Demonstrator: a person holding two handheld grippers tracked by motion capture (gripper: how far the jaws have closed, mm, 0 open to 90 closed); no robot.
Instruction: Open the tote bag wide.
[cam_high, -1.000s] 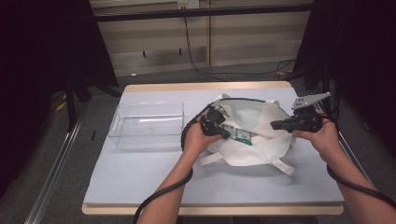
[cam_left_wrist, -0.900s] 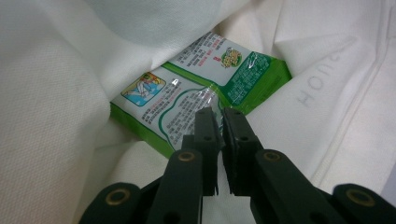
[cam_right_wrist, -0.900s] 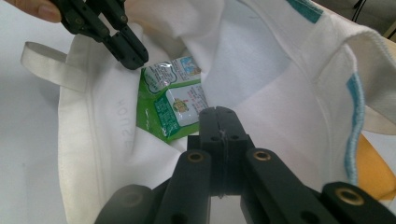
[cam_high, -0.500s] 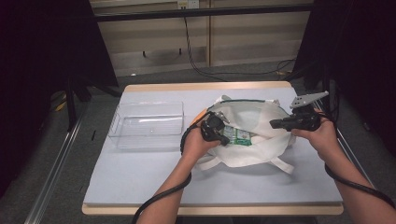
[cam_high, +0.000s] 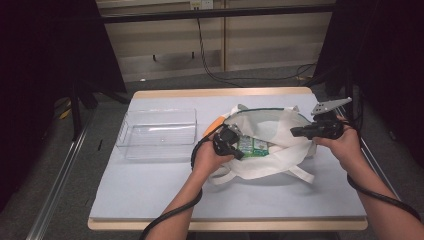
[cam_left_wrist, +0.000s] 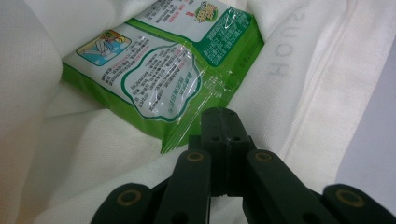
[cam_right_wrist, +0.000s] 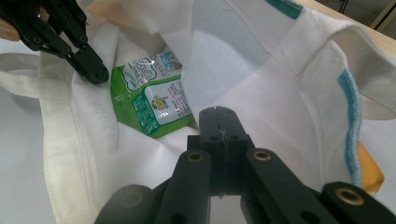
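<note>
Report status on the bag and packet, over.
Left gripper shut at the green packet edge, grip uncertain. Right gripper shut on white bag cloth. Clear tray waits alongside.

We see the desk (cam_high: 150, 190) lit evenly from above while its surroundings sink into darkness; the high view is soft, and glare streaks the green packet (cam_left_wrist: 159, 79) up close
</note>
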